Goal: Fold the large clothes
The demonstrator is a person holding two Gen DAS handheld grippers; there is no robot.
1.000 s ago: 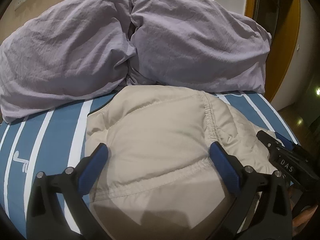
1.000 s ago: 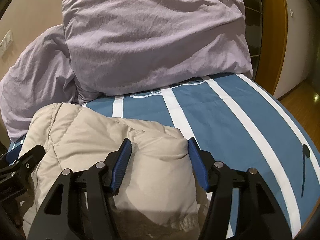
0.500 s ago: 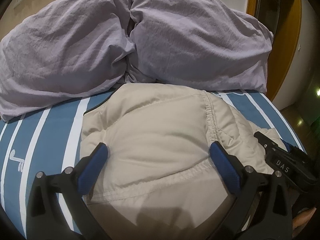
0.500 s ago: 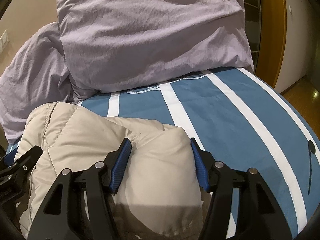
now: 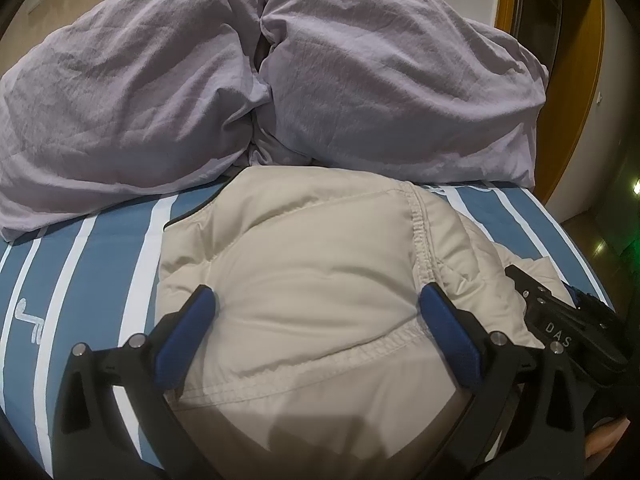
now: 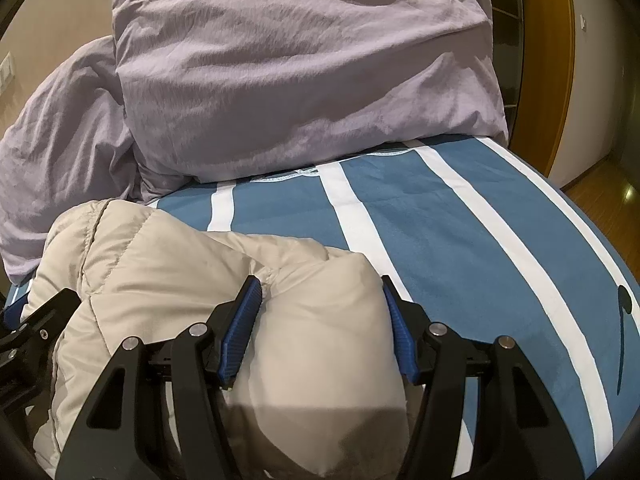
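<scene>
beige jacket [image 5: 304,280] near edge cut off below, left pillow [image 6: 60,136] partly hidden behind right pillow [image 6: 304,76]

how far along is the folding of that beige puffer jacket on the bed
Done: the beige puffer jacket already lies bunched into a compact bundle on the striped bedsheet, in front of the lilac pillows. In hand: the right tongs squeeze its padded end; the left tongs straddle it, open. Left: a final tidy and release, as far as I can tell.
</scene>
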